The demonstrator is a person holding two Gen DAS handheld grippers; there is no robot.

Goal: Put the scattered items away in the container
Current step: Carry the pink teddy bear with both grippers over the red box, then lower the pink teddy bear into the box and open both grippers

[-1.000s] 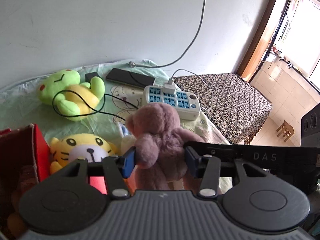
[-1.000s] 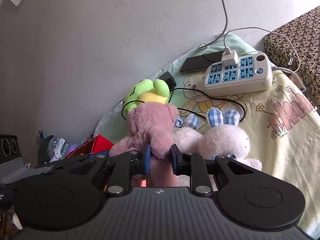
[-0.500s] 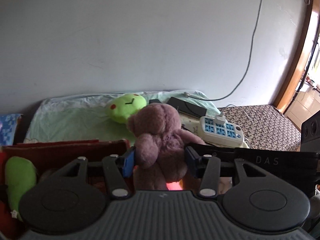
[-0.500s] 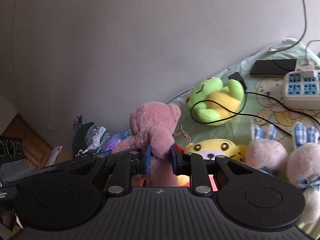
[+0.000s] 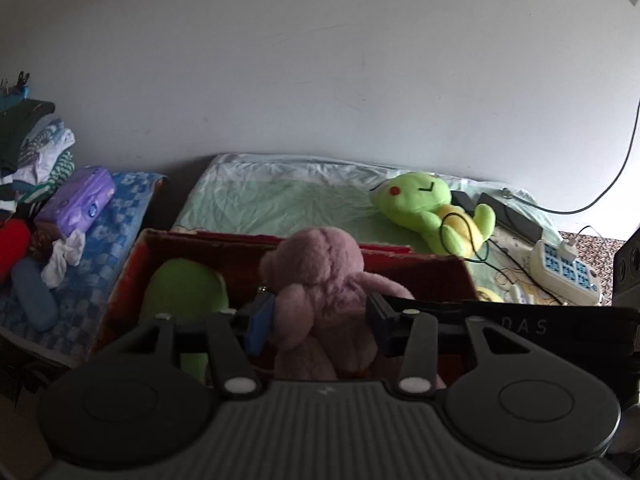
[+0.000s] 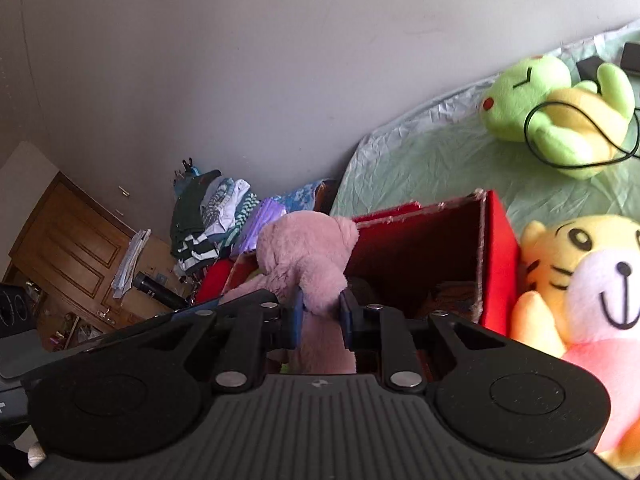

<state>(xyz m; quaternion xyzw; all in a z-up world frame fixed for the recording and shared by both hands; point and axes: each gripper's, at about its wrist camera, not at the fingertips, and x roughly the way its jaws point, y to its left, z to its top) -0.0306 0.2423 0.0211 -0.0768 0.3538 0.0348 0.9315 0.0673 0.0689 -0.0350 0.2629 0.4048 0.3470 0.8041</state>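
Both claws (image 5: 316, 320) tight on pink bear (image 5: 320, 276)

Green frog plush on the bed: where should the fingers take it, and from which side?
Probably the head, from above at the head end. The green frog plush lies on its back and a black cable loops over its yellow belly, so gripping the body would likely snag it; the round head looks clear.
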